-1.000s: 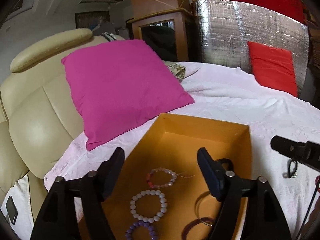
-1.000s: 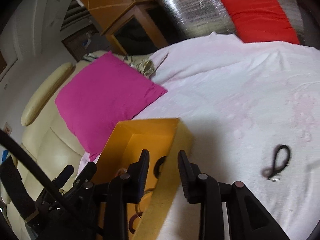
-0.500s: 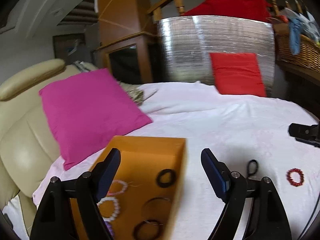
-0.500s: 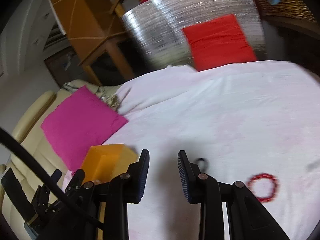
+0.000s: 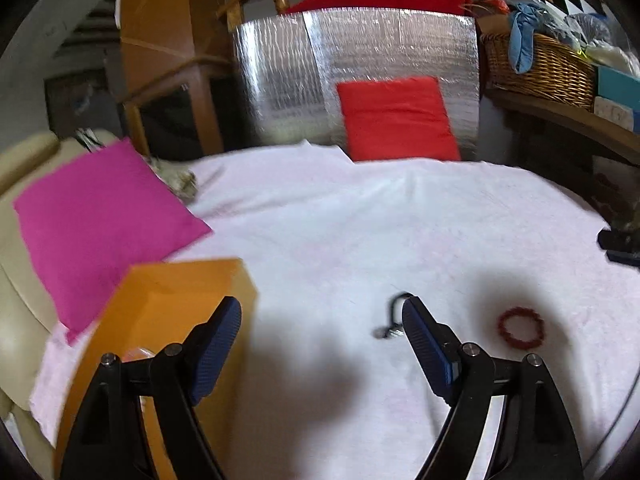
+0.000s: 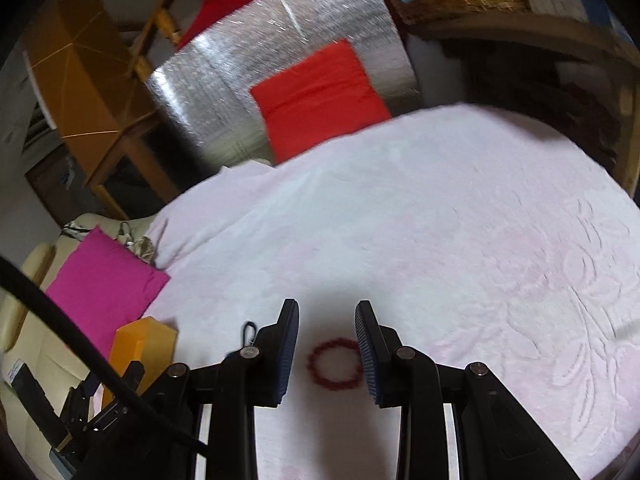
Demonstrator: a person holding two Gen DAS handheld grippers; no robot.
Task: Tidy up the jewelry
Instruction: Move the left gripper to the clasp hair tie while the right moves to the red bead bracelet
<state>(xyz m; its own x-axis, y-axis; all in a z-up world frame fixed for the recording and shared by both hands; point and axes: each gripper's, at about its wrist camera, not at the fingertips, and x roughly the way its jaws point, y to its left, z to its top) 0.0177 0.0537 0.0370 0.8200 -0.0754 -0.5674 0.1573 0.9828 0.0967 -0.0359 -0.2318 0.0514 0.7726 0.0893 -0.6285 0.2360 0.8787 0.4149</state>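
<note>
A red bead bracelet (image 6: 335, 364) lies on the white-pink blanket (image 6: 440, 240), between the fingers of my open, empty right gripper (image 6: 327, 316). It also shows in the left wrist view (image 5: 521, 326). A black looped band (image 5: 394, 316) lies by the right finger of my open, empty left gripper (image 5: 322, 314), and shows in the right wrist view (image 6: 249, 330). The orange box (image 5: 160, 320) stands at the lower left; its contents are mostly hidden. The box corner shows in the right wrist view (image 6: 140, 344).
A magenta cushion (image 5: 96, 224) leans on the cream sofa arm (image 5: 16, 280) left of the box. A red cushion (image 5: 396, 120) rests against a silver foil panel (image 5: 304, 72) at the back. A wicker basket (image 5: 540, 64) sits on a shelf at the right.
Both grippers swung right, away from the orange box. The right gripper now straddles the red bracelet. The left gripper now sits over the blanket beside the black band.
</note>
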